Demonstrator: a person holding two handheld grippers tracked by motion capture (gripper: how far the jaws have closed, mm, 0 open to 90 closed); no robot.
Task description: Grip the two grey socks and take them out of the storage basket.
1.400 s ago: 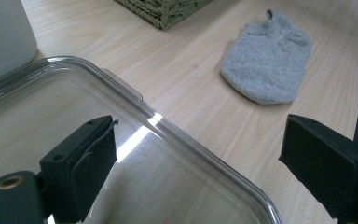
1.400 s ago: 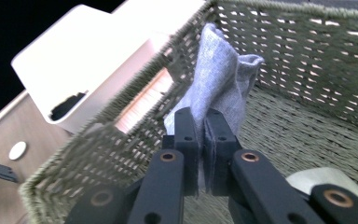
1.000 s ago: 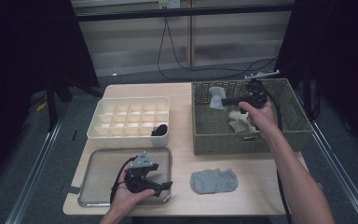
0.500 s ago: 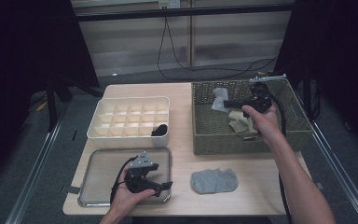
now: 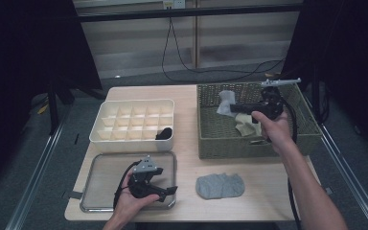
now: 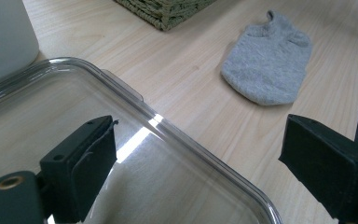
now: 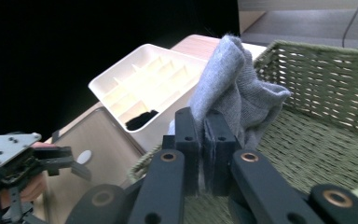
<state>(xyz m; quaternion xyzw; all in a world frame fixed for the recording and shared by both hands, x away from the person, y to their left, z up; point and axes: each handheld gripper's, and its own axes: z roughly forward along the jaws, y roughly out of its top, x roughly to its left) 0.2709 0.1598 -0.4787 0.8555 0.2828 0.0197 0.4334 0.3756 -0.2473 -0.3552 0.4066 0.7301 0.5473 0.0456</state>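
Nearby, divided box (image 5: 133,119), clear tray (image 5: 106,168), grey sock (image 5: 220,185), beige cloth (image 5: 246,125)

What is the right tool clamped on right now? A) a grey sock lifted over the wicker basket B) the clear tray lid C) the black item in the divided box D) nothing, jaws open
A: the right gripper view shows the right tool with jaws shut on a grey sock, held above the wicker basket.
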